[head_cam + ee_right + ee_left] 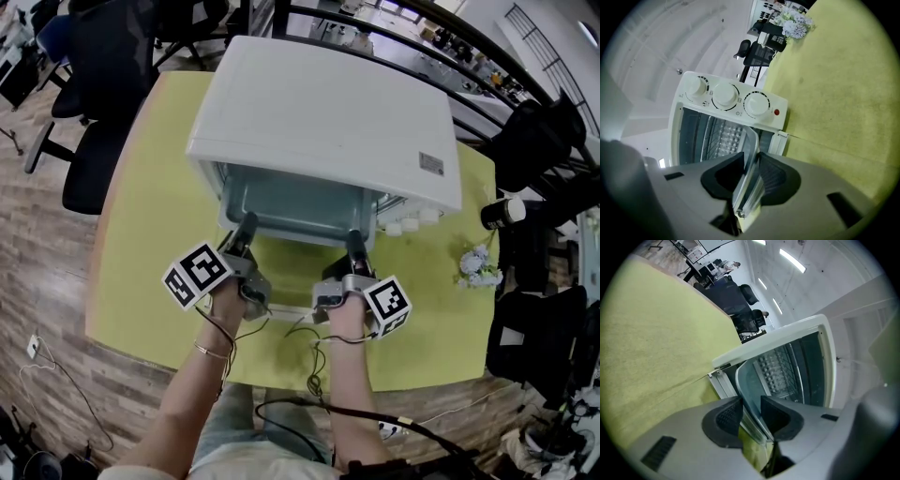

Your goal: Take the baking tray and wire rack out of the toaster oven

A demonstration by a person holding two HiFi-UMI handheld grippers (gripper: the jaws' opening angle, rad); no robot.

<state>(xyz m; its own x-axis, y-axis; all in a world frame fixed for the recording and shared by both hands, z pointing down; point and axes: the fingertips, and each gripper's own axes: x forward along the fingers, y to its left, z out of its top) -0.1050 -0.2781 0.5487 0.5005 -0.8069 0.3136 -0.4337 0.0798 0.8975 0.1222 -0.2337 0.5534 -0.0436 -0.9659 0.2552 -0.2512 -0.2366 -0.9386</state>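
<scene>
A white toaster oven stands on the yellow-green table, its front open toward me. The grey baking tray pokes out of the opening. My left gripper is shut on the tray's front rim near the left corner, and my right gripper is shut on the rim near the right corner. In the left gripper view the tray runs between the pads, with the wire rack inside the oven behind it. The right gripper view shows the tray between the pads, the rack and the knobs.
A small bunch of pale flowers and a black-and-white cup sit at the table's right side. Black office chairs stand to the left, dark railings behind. Cables hang over the table's near edge.
</scene>
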